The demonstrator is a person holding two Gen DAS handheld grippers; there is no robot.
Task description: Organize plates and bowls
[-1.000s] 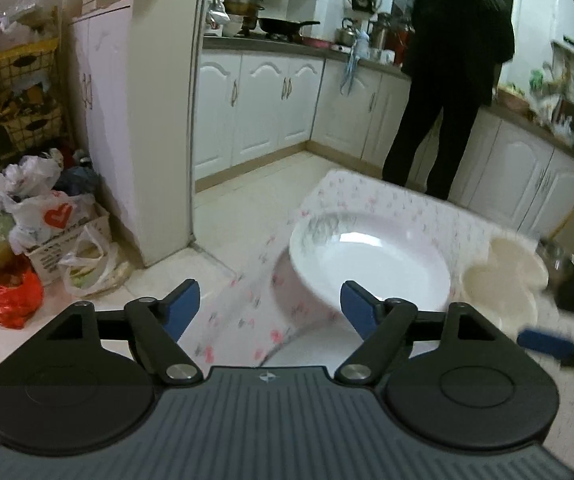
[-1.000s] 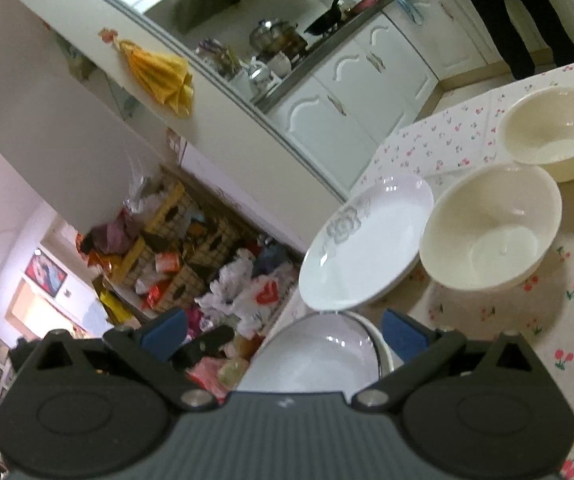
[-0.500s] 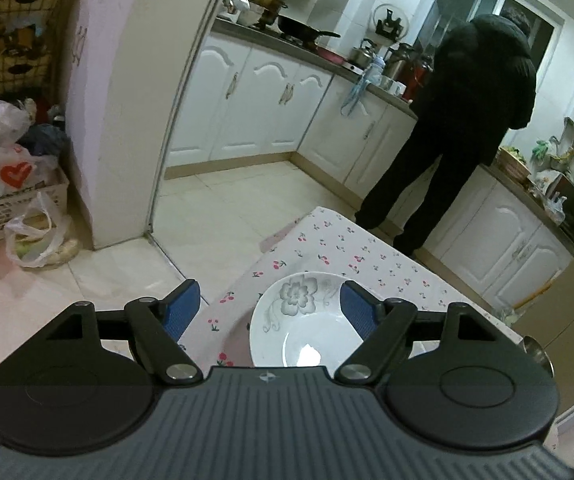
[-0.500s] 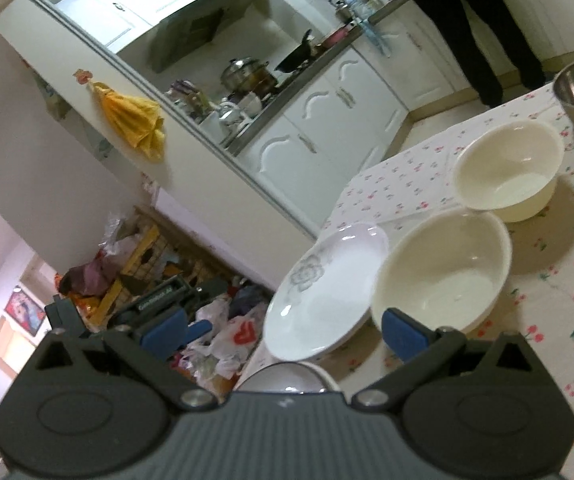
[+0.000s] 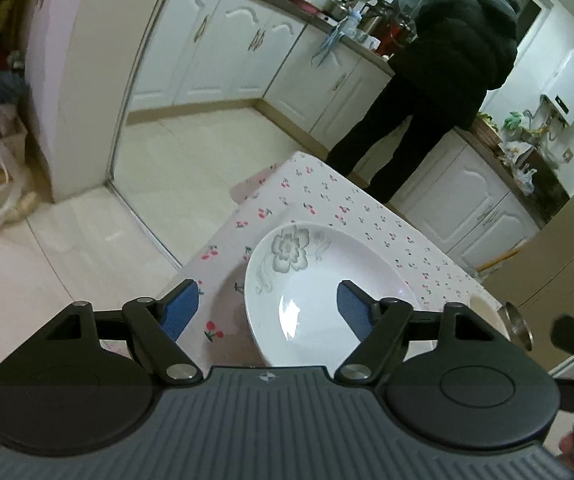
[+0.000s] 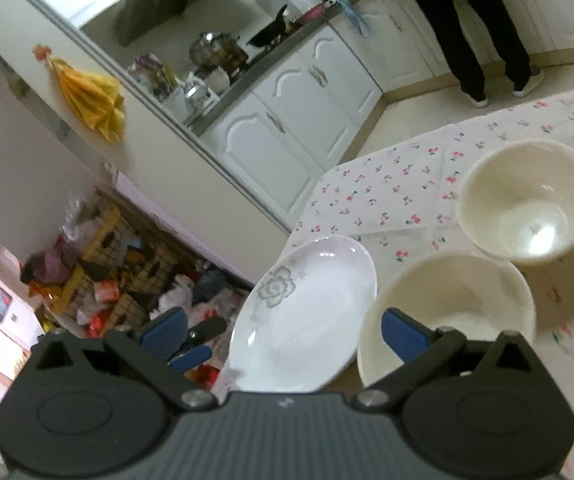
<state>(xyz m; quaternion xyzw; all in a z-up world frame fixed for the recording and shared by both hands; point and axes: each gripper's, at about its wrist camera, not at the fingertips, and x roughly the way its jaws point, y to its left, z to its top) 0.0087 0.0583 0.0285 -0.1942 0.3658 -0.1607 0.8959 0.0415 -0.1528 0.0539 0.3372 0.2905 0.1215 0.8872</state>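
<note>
our left gripper [image 5: 269, 306] has wide jaws that have just been closing a little, with the near edge of the white flower plate [image 5: 319, 276] between them, not pinched. our right gripper [image 6: 283, 328] is wide too, holding nothing. the plate sits at the corner of the cherry tablecloth [image 6: 387, 200], touching a cream bowl [image 6: 459, 304]. another cream bowl [image 6: 527, 204] sits behind.

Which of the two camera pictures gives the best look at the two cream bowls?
The right wrist view. It shows both cream bowls on the cherry tablecloth: the nearer cream bowl beside the flowered plate, and the farther cream bowl whole and empty. The left wrist view shows only a sliver of cream rim behind its hand-held gripper, too little to tell apart.
</note>
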